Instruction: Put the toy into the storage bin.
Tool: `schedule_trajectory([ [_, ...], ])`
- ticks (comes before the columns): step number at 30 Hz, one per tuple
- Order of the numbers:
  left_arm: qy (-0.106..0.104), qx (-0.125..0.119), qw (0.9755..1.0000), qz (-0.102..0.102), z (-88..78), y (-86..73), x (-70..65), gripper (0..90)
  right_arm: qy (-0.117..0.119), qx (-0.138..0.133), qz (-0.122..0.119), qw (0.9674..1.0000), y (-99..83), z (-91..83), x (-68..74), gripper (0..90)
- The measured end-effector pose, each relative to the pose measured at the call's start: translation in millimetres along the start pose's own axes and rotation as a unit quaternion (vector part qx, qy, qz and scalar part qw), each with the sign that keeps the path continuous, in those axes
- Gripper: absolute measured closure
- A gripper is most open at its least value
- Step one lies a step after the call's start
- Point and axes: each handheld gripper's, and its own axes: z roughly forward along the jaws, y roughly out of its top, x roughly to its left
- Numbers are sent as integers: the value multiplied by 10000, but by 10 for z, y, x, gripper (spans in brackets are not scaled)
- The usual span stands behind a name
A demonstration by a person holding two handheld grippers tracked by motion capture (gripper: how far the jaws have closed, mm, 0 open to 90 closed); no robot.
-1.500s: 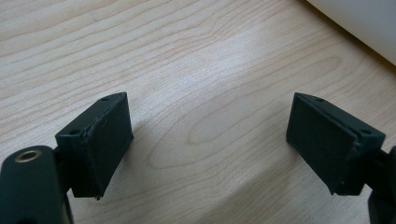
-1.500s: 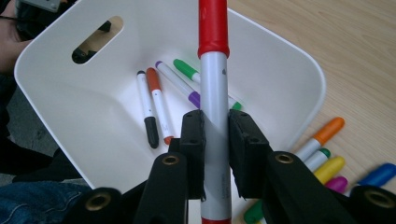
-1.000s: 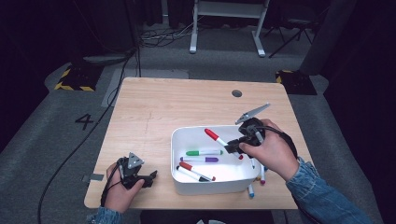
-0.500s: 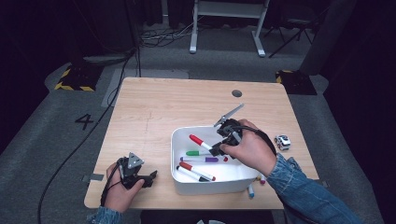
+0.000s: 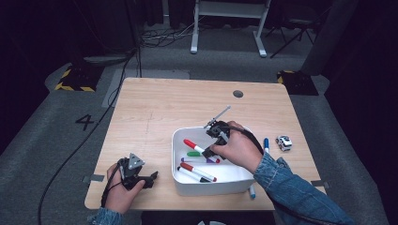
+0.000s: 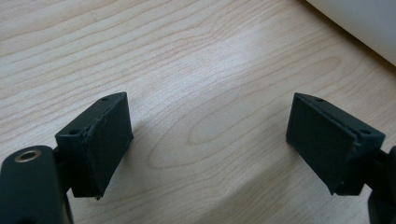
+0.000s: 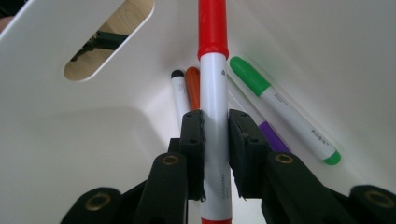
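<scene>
A white bin (image 5: 180,185) stands on the wooden table's front right part. My right gripper (image 5: 210,152) reaches into it from the right, shut on a red-capped white marker (image 5: 197,147) that points left over the bin floor. In the right gripper view the red-capped marker (image 7: 214,116) runs straight up between the two pads (image 7: 194,149). Under it lie a green marker (image 7: 280,107), a purple marker (image 7: 271,137), and an orange marker (image 7: 192,93). My left gripper (image 5: 152,178) rests at the table's front left, open, with bare wood between its pads (image 6: 100,140).
A blue marker (image 5: 266,144) and a small white toy car (image 5: 283,142) lie on the table right of the bin. Another blue marker (image 5: 252,191) pokes out by the bin's front right corner. The bin wall (image 7: 70,42) has a handle slot.
My right gripper has moved left and down into the bin with the red-capped marker still in it. The left gripper has stayed where it was.
</scene>
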Motion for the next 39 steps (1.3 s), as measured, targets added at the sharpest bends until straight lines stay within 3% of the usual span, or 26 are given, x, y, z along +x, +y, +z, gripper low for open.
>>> schedule_trajectory([
  [5, -9, 2, 10000, -5, 1, 0, 0, 145, 93, -23, 113, 9999, 34, 34, -14, 765],
  [19, -1, 0, 10000, 1, 0, 0, 1, 145, 60, -193, 141, 9997, 171, 72, 44, 765],
  [28, -7, 2, 10000, -2, 0, 0, 0, 145, -32, -259, -17, 9997, 220, 166, 60, 766],
  [39, -1, -1, 10000, 2, 0, 0, 0, 145, -225, -35, -135, 9996, 218, 317, 61, 764],
])
